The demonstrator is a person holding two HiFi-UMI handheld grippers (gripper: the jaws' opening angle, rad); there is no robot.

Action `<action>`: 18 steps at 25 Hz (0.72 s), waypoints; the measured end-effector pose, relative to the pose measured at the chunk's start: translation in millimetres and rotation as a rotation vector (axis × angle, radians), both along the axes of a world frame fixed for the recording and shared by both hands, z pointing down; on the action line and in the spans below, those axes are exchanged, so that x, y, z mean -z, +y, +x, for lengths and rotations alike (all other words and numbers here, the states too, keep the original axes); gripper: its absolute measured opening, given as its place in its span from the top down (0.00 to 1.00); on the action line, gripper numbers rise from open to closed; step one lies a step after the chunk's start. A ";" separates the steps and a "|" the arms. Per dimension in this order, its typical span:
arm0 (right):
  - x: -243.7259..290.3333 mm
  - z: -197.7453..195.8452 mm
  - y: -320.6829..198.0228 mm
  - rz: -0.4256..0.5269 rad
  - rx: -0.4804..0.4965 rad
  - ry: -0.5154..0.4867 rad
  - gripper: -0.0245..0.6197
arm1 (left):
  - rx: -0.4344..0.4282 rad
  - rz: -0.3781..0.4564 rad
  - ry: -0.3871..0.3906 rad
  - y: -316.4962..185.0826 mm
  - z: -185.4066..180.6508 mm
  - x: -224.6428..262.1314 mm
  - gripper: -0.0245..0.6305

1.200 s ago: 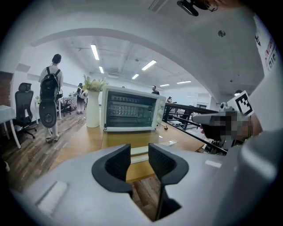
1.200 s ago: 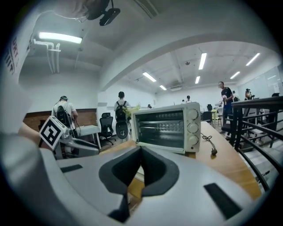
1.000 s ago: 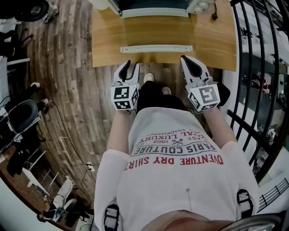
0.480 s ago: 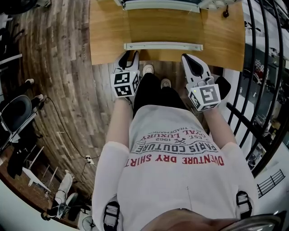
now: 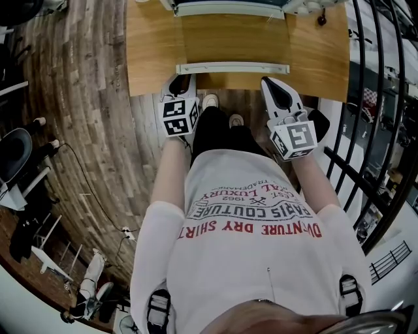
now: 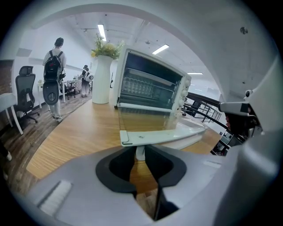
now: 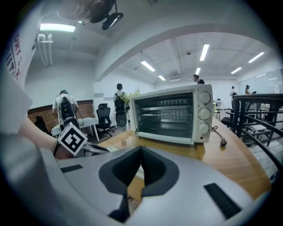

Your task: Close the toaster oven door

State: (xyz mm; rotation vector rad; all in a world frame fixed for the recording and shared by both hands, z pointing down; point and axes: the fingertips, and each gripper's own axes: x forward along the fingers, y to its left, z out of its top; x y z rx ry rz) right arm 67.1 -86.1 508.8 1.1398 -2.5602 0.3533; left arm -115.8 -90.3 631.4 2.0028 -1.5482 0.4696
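The white toaster oven (image 5: 228,6) (image 6: 152,81) (image 7: 170,112) stands at the back of the wooden table (image 5: 150,59). Its glass door (image 5: 232,36) (image 6: 146,121) lies open and flat, with the white handle bar (image 5: 232,68) (image 6: 163,136) toward me. My left gripper (image 5: 181,79) (image 6: 140,150) is at the handle's left end. Its jaws have just been closing, and now they press on the handle's short post. My right gripper (image 5: 269,85) (image 7: 140,150) hovers by the handle's right end, shut and holding nothing.
A black railing (image 5: 372,130) runs along the right of the table. The oven's plug and cord (image 7: 223,142) lie on the table to its right. A tall white vase with a plant (image 6: 102,75) stands left of the oven. Office chairs (image 6: 24,95) and people are beyond.
My left gripper has moved forward to the handle's left end, and its jaws have narrowed from wide open onto the handle post. The right gripper has barely shifted.
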 end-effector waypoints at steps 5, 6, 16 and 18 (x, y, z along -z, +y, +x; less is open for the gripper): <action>6.1 -1.8 2.2 0.009 0.009 -0.003 0.95 | 0.009 -0.019 0.008 -1.2 -1.4 8.9 0.84; 7.8 -1.8 2.3 0.012 0.010 -0.004 0.95 | 0.009 -0.016 0.007 -1.5 -1.7 11.9 0.84; 30.9 -1.8 -3.7 0.072 0.016 -0.014 0.95 | -0.010 0.069 -0.034 -8.9 -1.9 62.4 0.84; 37.8 -3.2 -6.1 0.090 0.015 -0.016 0.95 | -0.018 0.084 -0.041 -11.9 -3.2 71.4 0.84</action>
